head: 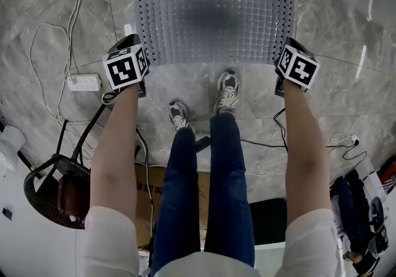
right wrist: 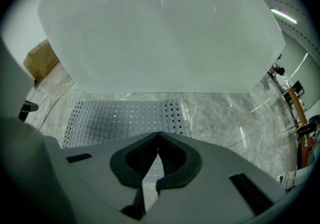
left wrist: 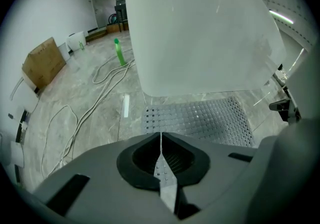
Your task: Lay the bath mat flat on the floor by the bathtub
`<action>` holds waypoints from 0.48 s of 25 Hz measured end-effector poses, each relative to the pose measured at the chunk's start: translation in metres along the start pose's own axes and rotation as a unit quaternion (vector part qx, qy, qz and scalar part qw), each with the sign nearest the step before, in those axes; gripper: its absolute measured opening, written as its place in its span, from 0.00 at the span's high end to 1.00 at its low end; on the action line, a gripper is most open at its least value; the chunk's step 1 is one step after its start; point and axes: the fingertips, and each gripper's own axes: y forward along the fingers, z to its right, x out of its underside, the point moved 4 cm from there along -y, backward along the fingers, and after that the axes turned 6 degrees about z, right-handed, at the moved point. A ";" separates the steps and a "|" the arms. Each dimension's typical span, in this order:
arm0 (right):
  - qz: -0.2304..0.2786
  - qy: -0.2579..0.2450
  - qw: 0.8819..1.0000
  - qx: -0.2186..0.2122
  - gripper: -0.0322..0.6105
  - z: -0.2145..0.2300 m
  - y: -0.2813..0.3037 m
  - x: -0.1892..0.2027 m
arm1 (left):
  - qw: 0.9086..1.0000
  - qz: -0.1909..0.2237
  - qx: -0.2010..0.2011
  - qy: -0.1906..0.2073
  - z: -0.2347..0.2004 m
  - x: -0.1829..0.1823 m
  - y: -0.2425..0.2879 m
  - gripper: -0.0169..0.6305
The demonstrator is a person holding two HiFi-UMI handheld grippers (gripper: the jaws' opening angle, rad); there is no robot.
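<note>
The grey perforated bath mat point(head: 216, 22) hangs spread between my two grippers, low over the marble floor ahead of the person's shoes point(head: 228, 90). My left gripper point(head: 141, 53) is shut on its near left corner. My right gripper point(head: 283, 53) is shut on its near right corner. In the left gripper view a thin strip of mat point(left wrist: 200, 118) runs between the shut jaws of that gripper point(left wrist: 161, 153). The right gripper view has the mat point(right wrist: 120, 115) pinched the same way in that gripper point(right wrist: 157, 148). The white bathtub point(left wrist: 200, 33) point(right wrist: 160, 33) rises just beyond the mat's far edge.
A white power strip point(head: 83, 82) and loose cables lie on the floor to the left. A black stool point(head: 55, 189) stands behind on the left. A green bottle point(left wrist: 120, 53) and a cardboard box point(left wrist: 42, 63) are farther left. More cables run along the right point(head: 343, 143).
</note>
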 end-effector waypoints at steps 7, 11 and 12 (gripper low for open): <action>0.007 0.007 1.000 -0.014 0.90 -0.007 -0.046 -0.022 | 1.000 0.011 0.019 -0.008 0.023 -0.024 -0.048 0.91; 0.014 0.004 1.000 -0.018 0.90 -0.015 -0.077 -0.039 | 0.999 0.015 0.031 -0.022 0.033 -0.033 -0.080 0.91; 0.018 0.004 1.000 -0.020 0.90 -0.018 -0.085 -0.042 | 0.999 0.019 0.033 -0.022 0.034 -0.036 -0.089 0.91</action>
